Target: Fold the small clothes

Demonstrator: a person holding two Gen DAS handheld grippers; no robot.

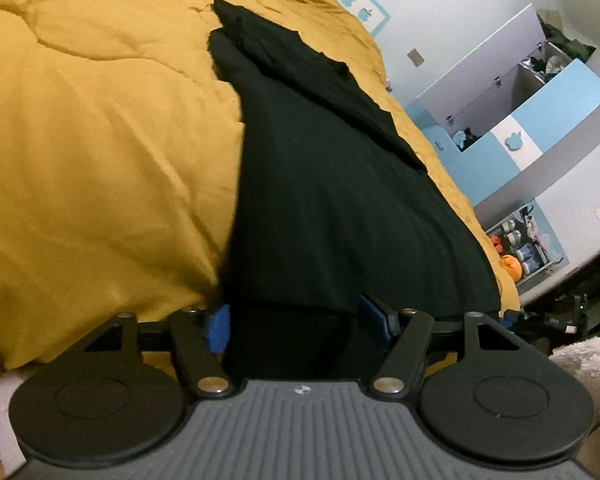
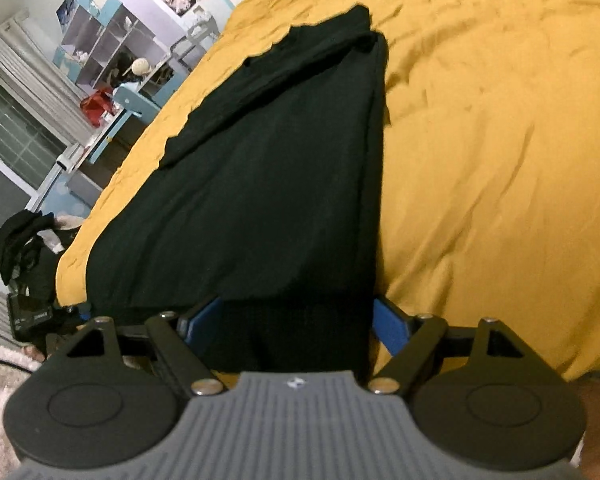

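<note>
- Left gripper point(image 1: 300, 320): jaws apart, near hem of the black garment point(image 1: 320, 200) between them.
- Right gripper point(image 2: 296, 316): jaws apart, hem between them.
- Garment stretches ahead over the yellow quilt point(image 2: 500, 140).

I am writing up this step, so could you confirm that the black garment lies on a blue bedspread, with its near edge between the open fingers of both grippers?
Not quite: the bedspread is mustard yellow, not blue, as both wrist views show. The rest stands: the black garment lies on it, its near edge between the open fingers of the left gripper and the right gripper.
</note>
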